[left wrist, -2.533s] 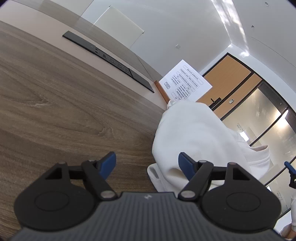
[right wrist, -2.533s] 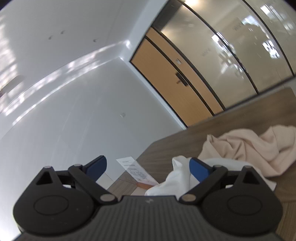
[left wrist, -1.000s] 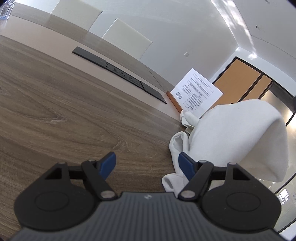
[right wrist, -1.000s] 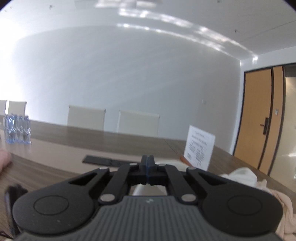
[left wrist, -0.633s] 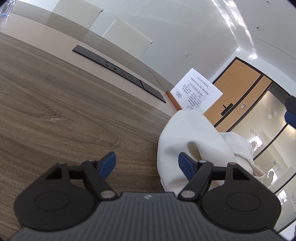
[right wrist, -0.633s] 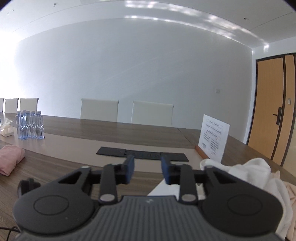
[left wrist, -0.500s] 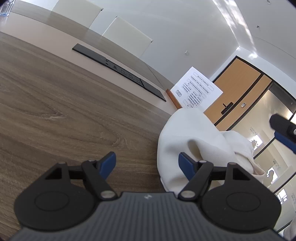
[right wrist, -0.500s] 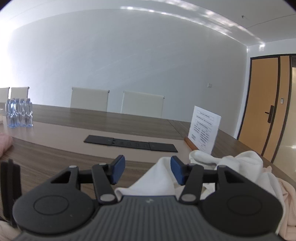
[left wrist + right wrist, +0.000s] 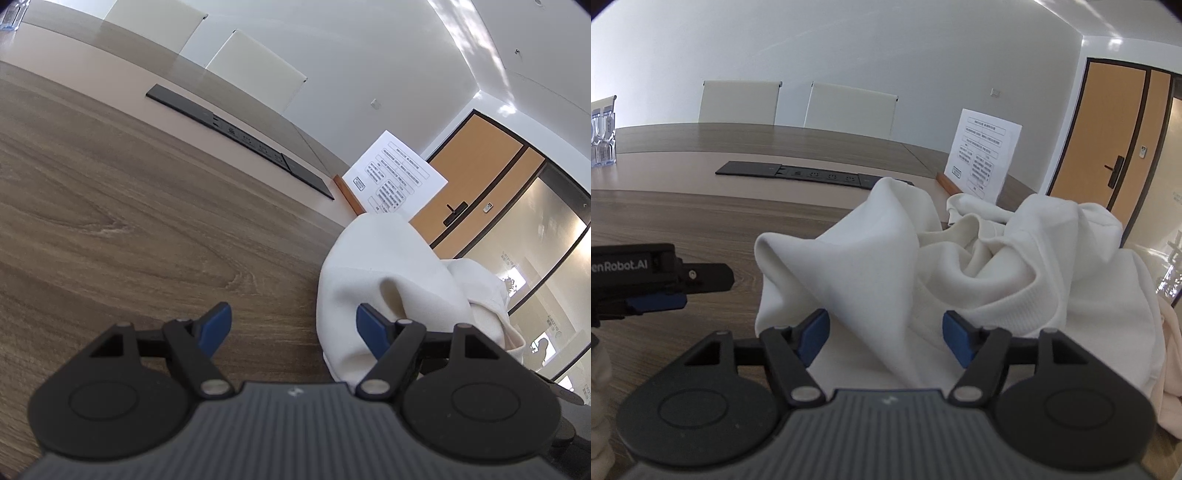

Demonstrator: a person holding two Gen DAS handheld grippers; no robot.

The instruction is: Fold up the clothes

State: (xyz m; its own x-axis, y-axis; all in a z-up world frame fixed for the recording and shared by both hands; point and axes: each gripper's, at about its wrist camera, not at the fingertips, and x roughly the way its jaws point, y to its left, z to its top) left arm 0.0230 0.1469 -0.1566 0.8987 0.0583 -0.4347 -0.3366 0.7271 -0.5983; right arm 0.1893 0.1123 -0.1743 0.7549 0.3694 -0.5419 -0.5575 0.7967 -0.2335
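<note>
The white garment (image 9: 886, 266) lies crumpled in a heap on the wooden table (image 9: 110, 221). Nearest to it, the right hand-held gripper (image 9: 884, 338) stands over its near edge; its jaws are opening, and a raised peak of the cloth sits between the blue pads (image 9: 812, 334) without being pinched. Left of the garment, the left hand-held gripper (image 9: 293, 326) hovers over bare wood with its jaws wide and nothing in them, its right pad just beside the garment's left flank (image 9: 369, 280). Against the garment's right side lies a pale pink cloth (image 9: 1167, 369). Just behind the garment stands a printed sign (image 9: 982, 155) in a wooden holder. Left of the sign a black socket strip (image 9: 812, 172) is set into the table. Farther back, two white chairs (image 9: 849, 109) stand at the table's far edge, and water bottles (image 9: 602, 136) stand far left.
</note>
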